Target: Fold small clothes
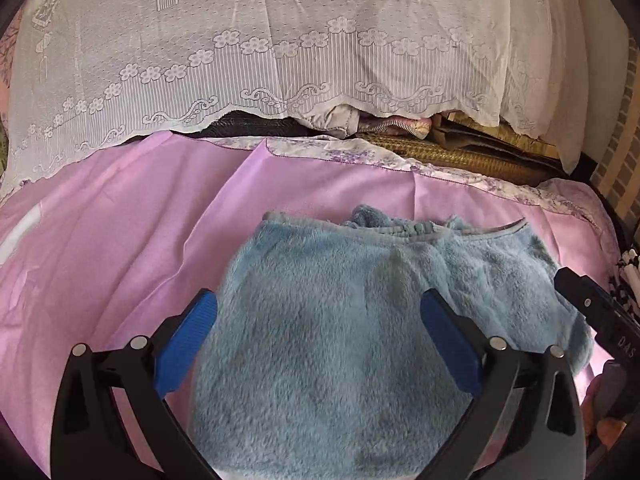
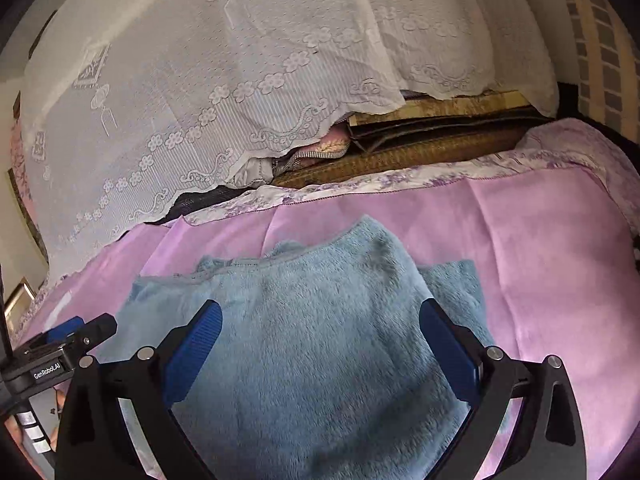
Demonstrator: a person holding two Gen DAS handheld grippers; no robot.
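Observation:
A small fluffy blue garment point(image 1: 328, 320) lies spread on the pink bedsheet point(image 1: 120, 240), its hemmed edge at the far side. My left gripper point(image 1: 318, 304) hovers over its near part, open, blue pads wide apart with the fleece showing between them. In the right wrist view the same blue garment point(image 2: 320, 320) fills the lower middle, one layer folded over another that sticks out on the right. My right gripper point(image 2: 320, 312) is open above it, nothing between the pads. The right gripper's black body point(image 1: 600, 312) shows at the left view's right edge; the left gripper's body point(image 2: 60, 344) appears at lower left.
A white lace cover point(image 1: 260, 48) drapes over a pile at the back of the bed. Beneath it peek a woven mat point(image 1: 460, 156) and bundled fabrics point(image 1: 384, 124). A floral sheet border point(image 2: 400, 180) runs behind the garment. A brick-patterned wall point(image 2: 600, 40) stands at right.

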